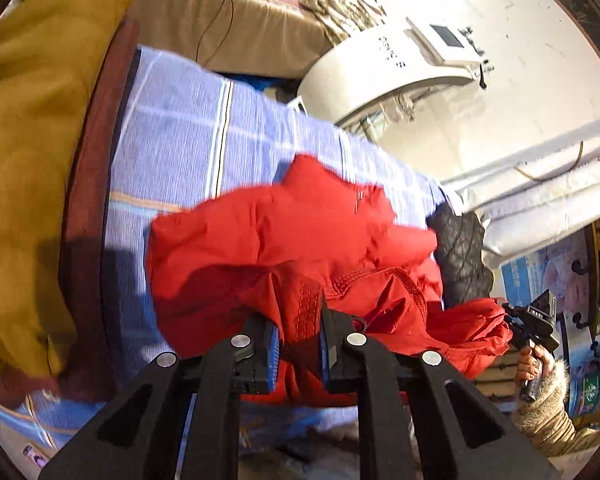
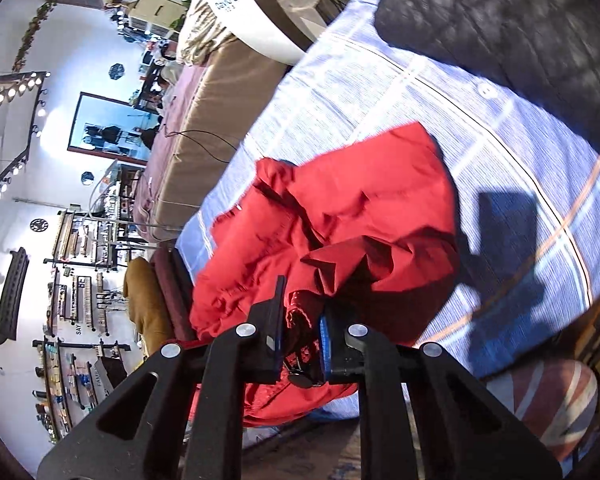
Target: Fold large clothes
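Observation:
A red garment (image 1: 292,232) lies bunched on a blue checked bedsheet (image 1: 188,128). My left gripper (image 1: 300,344) is shut on a stitched edge of the red garment, which hangs between its blue pads. In the right wrist view the same red garment (image 2: 360,208) is crumpled on the sheet (image 2: 520,168), and my right gripper (image 2: 300,344) is shut on a dark red fold of it. The right gripper also shows in the left wrist view, at the garment's far corner, as a black gripper body (image 1: 536,320) held by a hand (image 1: 534,364) in a furry cuff.
A mustard cloth (image 1: 32,160) lies along the bed's left edge. A black quilted garment (image 2: 500,28) sits at the sheet's far side. A white machine (image 1: 388,68) and a beige mattress (image 1: 228,20) stand beyond the bed. Shelves of goods (image 2: 76,312) line the wall.

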Demonstrator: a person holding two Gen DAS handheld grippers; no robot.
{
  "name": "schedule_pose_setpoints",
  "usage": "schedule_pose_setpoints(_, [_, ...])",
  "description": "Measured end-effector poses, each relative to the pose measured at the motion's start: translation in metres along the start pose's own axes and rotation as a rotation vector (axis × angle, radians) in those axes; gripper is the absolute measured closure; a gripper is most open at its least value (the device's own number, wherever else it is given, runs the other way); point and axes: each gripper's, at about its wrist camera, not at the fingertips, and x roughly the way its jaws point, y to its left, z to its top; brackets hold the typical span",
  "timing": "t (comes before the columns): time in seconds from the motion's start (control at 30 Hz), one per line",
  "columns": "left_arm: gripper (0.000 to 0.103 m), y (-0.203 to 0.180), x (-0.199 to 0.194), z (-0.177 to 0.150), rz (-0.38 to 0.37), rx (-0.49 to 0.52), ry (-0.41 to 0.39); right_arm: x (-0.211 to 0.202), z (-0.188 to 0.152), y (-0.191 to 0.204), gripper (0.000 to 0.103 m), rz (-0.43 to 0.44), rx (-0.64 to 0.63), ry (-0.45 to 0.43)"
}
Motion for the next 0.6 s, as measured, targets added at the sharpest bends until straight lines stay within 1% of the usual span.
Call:
schedule_pose_setpoints(0.07, [0.09,-0.002,-0.001,0.022,0.008,0.002,-0.032,0.004,0.021,0.009,0.09,0.014,-0.016,-0.004])
schedule_pose_setpoints(0.13, [0.09,-0.002,0.008,0.044,0.018,-0.016,-0.045,0.011,0.044,0.018,0.09,0.024,-0.039,-0.004])
schedule_pose_setpoints(0.27, [0.09,-0.003,0.039,0.085,0.072,-0.066,-0.051,0.044,0.088,0.031,0.09,0.012,-0.047,0.011])
schedule_pose_setpoints(0.33, [0.09,-0.004,0.053,0.102,0.102,-0.085,-0.055,0.067,0.112,0.034,0.09,0.0,-0.025,0.025])
schedule_pose_setpoints(0.4, [0.09,-0.001,0.066,0.117,0.134,-0.106,-0.059,0.089,0.134,0.035,0.09,-0.012,-0.008,0.043])
schedule_pose_setpoints(0.43, [0.09,0.0,0.071,0.123,0.15,-0.116,-0.057,0.101,0.145,0.037,0.09,-0.028,-0.021,0.051])
schedule_pose_setpoints(0.53, [0.09,0.014,0.093,0.138,0.206,-0.168,-0.038,0.134,0.167,0.038,0.09,-0.066,-0.046,0.084])
schedule_pose_setpoints(0.6, [0.087,0.022,0.105,0.143,0.234,-0.207,-0.021,0.156,0.178,0.034,0.09,-0.082,-0.043,0.111])
